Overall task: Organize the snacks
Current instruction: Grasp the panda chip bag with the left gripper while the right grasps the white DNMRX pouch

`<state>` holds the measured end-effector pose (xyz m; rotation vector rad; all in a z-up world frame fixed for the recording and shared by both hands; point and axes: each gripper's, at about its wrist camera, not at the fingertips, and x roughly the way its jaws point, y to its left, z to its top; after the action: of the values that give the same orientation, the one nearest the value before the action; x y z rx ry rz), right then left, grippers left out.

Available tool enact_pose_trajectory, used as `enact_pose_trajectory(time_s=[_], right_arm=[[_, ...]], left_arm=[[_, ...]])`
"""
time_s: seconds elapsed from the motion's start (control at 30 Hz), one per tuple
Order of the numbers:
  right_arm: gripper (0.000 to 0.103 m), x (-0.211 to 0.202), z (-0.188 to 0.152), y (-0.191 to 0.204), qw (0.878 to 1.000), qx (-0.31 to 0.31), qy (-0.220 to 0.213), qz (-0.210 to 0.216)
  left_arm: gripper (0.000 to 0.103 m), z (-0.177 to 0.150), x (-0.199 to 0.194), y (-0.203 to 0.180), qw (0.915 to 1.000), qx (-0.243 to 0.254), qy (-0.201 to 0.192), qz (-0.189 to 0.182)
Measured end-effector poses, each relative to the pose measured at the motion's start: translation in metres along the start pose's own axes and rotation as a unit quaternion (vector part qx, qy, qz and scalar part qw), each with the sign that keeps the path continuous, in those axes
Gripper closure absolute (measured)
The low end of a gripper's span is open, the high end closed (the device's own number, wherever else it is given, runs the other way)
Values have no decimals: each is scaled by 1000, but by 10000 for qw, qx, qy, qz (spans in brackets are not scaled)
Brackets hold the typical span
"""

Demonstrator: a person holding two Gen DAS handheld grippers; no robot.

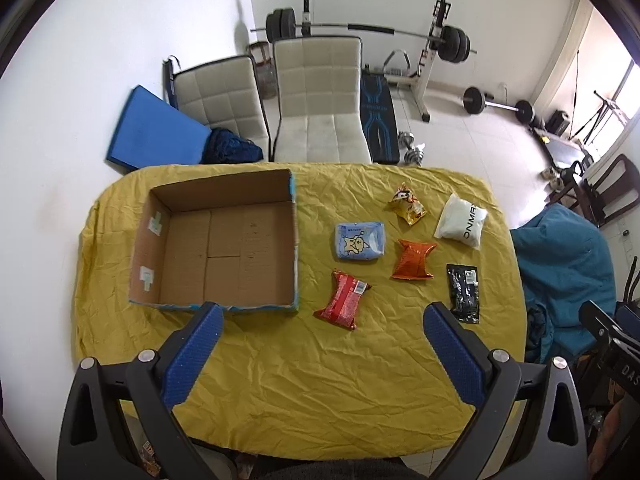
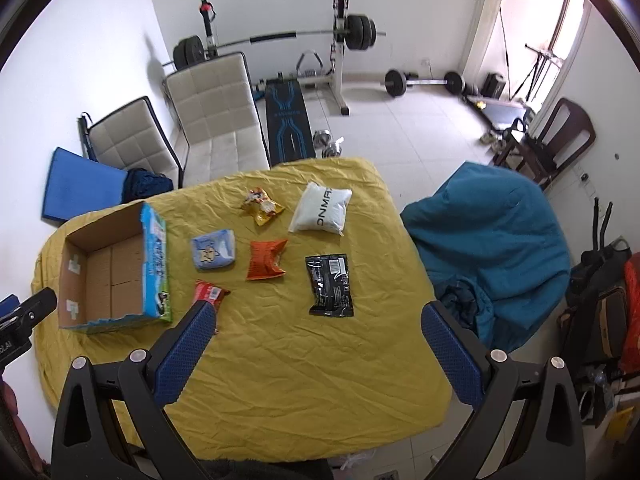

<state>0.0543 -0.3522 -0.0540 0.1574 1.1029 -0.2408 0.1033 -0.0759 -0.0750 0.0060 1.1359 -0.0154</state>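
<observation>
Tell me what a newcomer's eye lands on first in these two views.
First, the bright yellow cloth covering the table, with an open cardboard box standing empty on its left side. To the right of the box six snack packs lie spread apart; the red pack and orange pack stand out most. Both the left gripper and the right gripper hang open and empty above the near edge.

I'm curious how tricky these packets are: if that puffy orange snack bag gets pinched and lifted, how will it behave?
The crinkled orange foil snack bag looks air-puffed, so probably light and squashy. Its glossy film may slip between gripper pads. The flared ends suggest it would flop rather than stay stiff.
</observation>
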Motion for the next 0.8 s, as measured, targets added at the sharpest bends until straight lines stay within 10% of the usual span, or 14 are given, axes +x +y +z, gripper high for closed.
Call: enact_pose_trajectory(time_s=[0.5,0.8], right_arm=[[0,361,136,-31,9780,1077,1785,89],[0,494,151,-8,9637,1046,2447,-203]], left_arm=[[1,118,256,-94,9897,293,1402,-10],[18,145,372,-120,9729,49,2285,-359]])
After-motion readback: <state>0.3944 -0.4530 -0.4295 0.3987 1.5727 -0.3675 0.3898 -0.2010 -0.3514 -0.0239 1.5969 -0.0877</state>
